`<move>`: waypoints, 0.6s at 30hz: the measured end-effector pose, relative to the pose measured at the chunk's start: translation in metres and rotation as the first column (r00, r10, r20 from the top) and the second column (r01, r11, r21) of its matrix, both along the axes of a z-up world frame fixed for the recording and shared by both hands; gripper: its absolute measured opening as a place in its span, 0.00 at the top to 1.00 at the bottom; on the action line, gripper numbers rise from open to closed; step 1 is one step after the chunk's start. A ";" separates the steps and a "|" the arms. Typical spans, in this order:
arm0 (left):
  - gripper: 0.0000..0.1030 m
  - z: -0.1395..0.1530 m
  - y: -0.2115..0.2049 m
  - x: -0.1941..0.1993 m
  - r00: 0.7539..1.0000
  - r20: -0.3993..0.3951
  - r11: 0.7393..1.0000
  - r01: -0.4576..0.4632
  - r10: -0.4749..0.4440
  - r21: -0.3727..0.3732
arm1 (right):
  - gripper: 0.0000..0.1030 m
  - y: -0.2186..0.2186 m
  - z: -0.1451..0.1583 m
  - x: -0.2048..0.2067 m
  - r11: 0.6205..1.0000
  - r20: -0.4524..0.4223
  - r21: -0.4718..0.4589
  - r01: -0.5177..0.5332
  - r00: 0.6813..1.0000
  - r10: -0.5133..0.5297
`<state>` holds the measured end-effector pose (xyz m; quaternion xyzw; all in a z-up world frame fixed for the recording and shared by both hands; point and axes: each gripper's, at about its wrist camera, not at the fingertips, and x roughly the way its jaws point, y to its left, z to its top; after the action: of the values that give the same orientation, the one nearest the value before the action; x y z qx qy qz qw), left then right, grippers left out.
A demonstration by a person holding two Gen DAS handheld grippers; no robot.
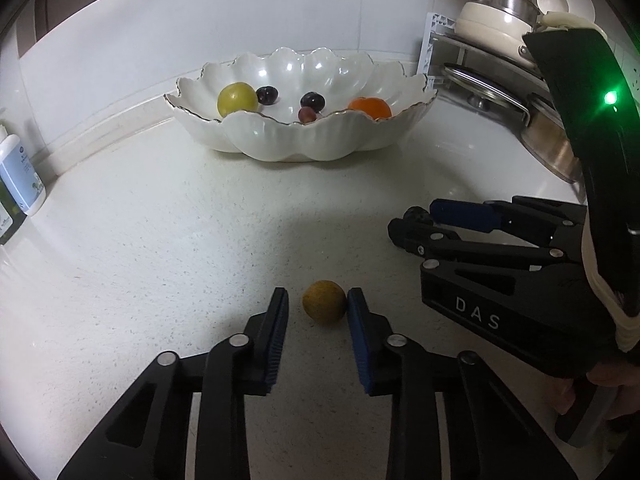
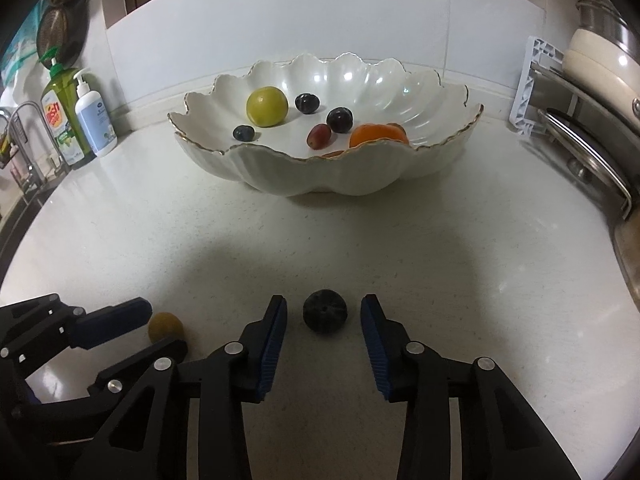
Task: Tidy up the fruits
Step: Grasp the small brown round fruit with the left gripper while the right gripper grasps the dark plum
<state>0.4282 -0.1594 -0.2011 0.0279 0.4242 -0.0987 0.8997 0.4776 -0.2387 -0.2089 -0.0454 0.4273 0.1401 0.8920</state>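
Note:
A small yellow-brown fruit (image 1: 324, 302) lies on the white counter between the open fingers of my left gripper (image 1: 318, 306); the right pad touches or nearly touches it. The same fruit (image 2: 165, 326) shows in the right wrist view. A dark round fruit (image 2: 325, 311) lies between the open fingers of my right gripper (image 2: 324, 312), clear of both pads. The right gripper (image 1: 416, 224) shows in the left wrist view. A white scalloped bowl (image 2: 360, 184) farther back holds a yellow-green fruit (image 2: 267, 106), dark plums (image 2: 339, 119), a red grape (image 2: 319, 135), a blueberry (image 2: 243, 133) and an orange (image 2: 378, 135).
Soap bottles (image 2: 80, 116) and a sink tap (image 2: 24, 120) stand at the back left. A rack with pots and lids (image 2: 592, 120) lines the right side; it also shows in the left wrist view (image 1: 500, 20). A white tiled wall runs behind the bowl.

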 end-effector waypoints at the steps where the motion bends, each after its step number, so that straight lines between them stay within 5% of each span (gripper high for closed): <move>1: 0.74 -0.001 0.000 0.001 1.000 -0.004 1.000 0.001 -0.001 -0.006 | 0.64 0.001 0.000 0.000 1.000 0.001 -0.002 0.000 1.000 0.000; 5: 0.77 -0.003 0.003 0.002 1.000 -0.018 1.000 0.002 -0.003 -0.023 | 0.77 0.003 0.000 0.000 1.000 0.009 -0.018 -0.004 1.000 0.004; 18: 0.78 0.012 0.017 0.002 1.000 -0.006 0.998 -0.008 0.007 -0.061 | 0.77 0.003 0.020 -0.021 0.999 0.027 0.026 0.044 0.999 -0.045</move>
<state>0.4299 -0.1421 -0.1890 -0.0016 0.4237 -0.1084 0.8993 0.4565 -0.2354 -0.1886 -0.0261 0.4142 0.1250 0.9012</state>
